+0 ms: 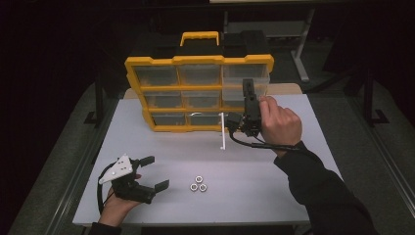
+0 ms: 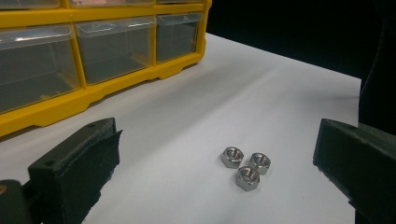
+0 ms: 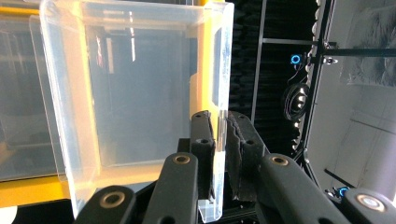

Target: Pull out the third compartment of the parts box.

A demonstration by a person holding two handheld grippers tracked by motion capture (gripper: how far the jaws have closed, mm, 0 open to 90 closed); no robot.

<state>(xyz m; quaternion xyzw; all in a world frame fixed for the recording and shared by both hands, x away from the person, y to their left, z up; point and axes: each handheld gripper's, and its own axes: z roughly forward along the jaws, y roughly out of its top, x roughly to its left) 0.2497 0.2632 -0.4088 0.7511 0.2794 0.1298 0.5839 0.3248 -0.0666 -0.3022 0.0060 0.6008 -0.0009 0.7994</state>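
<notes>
A yellow organizer (image 1: 198, 59) with clear drawers stands upright at the back of the white table (image 1: 274, 196). At its lower right corner my right gripper (image 1: 230, 121) is shut on the side wall of a clear plastic drawer (image 1: 223, 132). The right gripper view shows the thin drawer wall (image 3: 140, 93) pinched between the right gripper's (image 3: 220, 126) pads, with the organizer's yellow frame (image 3: 28, 193) behind. Three metal nuts (image 1: 198, 184) lie together near the table's front. My left gripper (image 1: 154, 172) rests open at the front left, pointing toward the nuts (image 2: 246, 166), its jaws (image 2: 217, 140) wide apart.
Bare white tabletop surrounds the nuts, reaching to the organizer (image 2: 93, 93). Beyond the table the room is dark, with a desk frame at the back right (image 1: 301, 54). The person's right sleeve (image 1: 323, 191) crosses the table's front right.
</notes>
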